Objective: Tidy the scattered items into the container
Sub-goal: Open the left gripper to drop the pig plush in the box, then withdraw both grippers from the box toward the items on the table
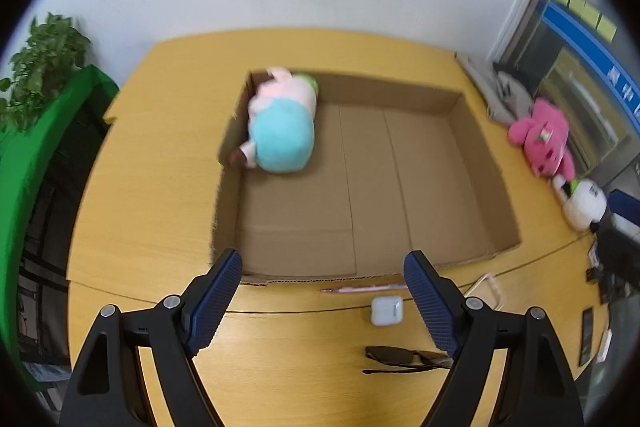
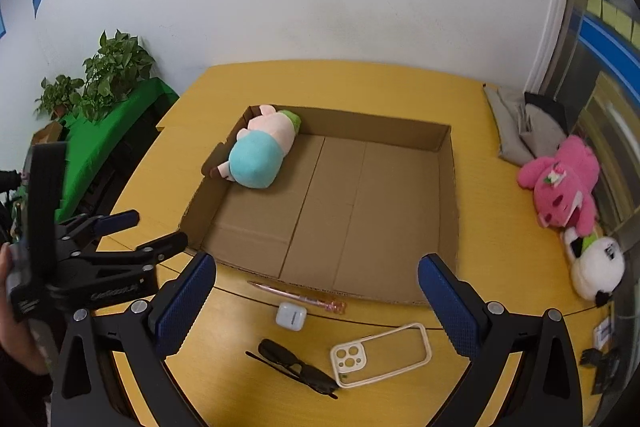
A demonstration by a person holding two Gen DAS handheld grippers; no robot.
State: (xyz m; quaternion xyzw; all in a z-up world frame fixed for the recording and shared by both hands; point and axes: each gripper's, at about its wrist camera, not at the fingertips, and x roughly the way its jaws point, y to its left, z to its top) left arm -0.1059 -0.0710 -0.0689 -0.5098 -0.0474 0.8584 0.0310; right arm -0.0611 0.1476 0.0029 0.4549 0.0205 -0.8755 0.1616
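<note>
Sitting in the far left corner of the cardboard box (image 2: 446, 187) is one soft toy (image 2: 260, 157), pink on top with a round blue bottom. The box is wide and low, with thin brown walls and a flat floor that has fold lines in it. It rests on a smooth yellow table (image 2: 500, 211).

Both grippers hang over the near edge of the table. The left gripper (image 1: 323, 301) has its blue bumpy fingers spread wide with nothing between them. The right gripper (image 2: 318, 303) is spread wide too, and it holds nothing.

Small things lie on the table just in front of the box. A thin pink pen (image 2: 298, 295) lies along the box's near wall. It looks light and hard, and it may roll, so a pinch across its middle seems best. The little white earbud case (image 2: 291, 315) is smooth and rounded and could slip, so squeezing its flat sides should work. The dark sunglasses (image 2: 298, 367) look thin and easy to break, so a soft hold on the frame by the lenses seems safest. The clear phone case (image 2: 382, 353) is a bendy, hollow frame, so grabbing one long edge looks right.

Off to the right, well apart from the box, a fuzzy pink plush (image 2: 562, 181) and a white plush (image 2: 596, 267) lie touching. They look squishy and light, and any fat part should be good to grab.
</note>
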